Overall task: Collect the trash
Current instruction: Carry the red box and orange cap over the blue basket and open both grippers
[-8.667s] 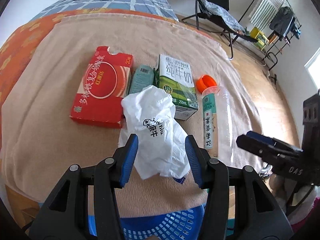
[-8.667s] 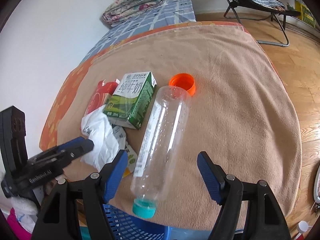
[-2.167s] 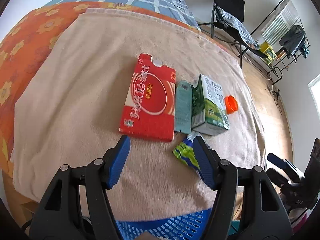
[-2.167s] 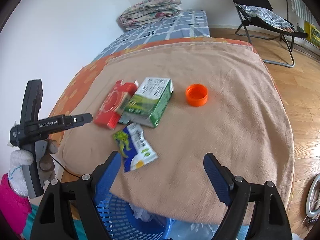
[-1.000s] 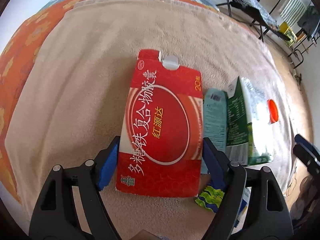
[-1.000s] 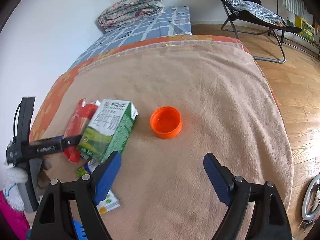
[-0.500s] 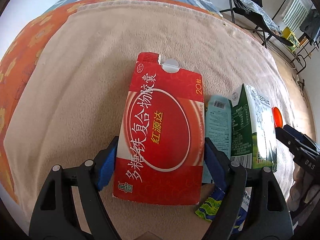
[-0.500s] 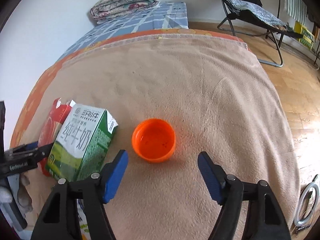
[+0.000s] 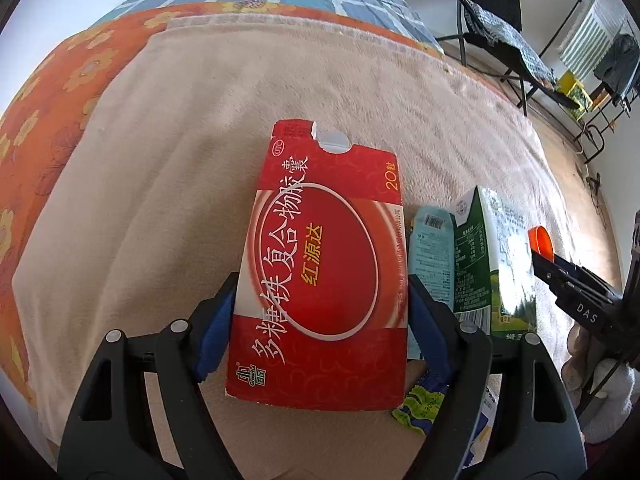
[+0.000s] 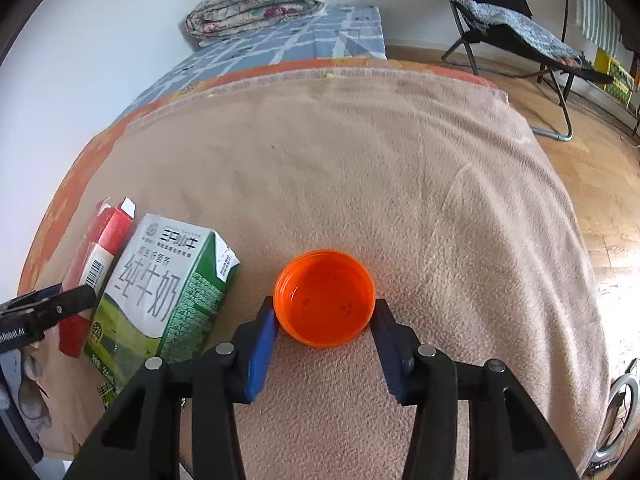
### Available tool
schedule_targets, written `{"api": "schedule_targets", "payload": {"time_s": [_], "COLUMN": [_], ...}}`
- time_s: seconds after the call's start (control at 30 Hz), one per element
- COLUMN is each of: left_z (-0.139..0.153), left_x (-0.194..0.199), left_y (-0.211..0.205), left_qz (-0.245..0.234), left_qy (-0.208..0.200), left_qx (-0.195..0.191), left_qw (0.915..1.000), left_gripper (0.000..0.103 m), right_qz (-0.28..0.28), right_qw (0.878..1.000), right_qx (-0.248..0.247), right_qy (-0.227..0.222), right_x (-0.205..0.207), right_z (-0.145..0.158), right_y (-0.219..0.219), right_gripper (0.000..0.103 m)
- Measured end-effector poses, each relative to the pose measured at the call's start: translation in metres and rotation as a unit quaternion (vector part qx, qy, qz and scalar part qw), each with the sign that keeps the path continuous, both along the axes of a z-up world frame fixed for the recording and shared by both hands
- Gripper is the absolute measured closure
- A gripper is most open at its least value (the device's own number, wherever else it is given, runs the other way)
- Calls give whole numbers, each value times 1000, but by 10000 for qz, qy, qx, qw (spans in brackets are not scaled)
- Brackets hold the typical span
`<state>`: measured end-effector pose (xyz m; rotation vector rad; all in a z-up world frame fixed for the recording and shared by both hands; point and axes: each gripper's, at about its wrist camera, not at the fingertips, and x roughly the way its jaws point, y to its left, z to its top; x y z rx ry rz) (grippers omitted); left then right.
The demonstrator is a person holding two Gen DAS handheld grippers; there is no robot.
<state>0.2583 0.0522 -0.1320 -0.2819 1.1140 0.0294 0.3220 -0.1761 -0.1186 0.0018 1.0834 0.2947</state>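
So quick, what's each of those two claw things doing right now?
Left gripper: fingers on both sides of the red box, apparently gripping it.
Right gripper: fingers closing around the orange cap, touching its sides.

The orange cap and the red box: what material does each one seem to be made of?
Orange cap: probably plastic, smooth and slightly glossy, with moulded ridges inside the rim. Red box: likely thin printed cardboard with a slight sheen; a torn flap at its far end shows a pale inner layer.
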Motion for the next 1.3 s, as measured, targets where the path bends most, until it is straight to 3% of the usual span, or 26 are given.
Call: {"api": "schedule_targets", "payload": {"time_s": [0.37, 0.87, 1.3], "left_z": [27, 59, 68], "left_x": [-31, -100, -182], "left_y": [16, 14, -7], "left_qz": [-30, -380, -904], "left_qy": [-274, -550, -610], "left_qx": [105, 60, -147], "left_qw": [9996, 9977, 9939], "left_gripper": [23, 24, 24], "right_qz": [179, 811, 1455], "right_qw": [9993, 9928, 9854], "right_qx": [46, 157, 439], "right_qy": [-332, -871, -769], "right_x": [-36, -139, -229], "right_z": [38, 89, 83], "right_y": [-12, -8, 10], "right_gripper": [55, 55, 55]}}
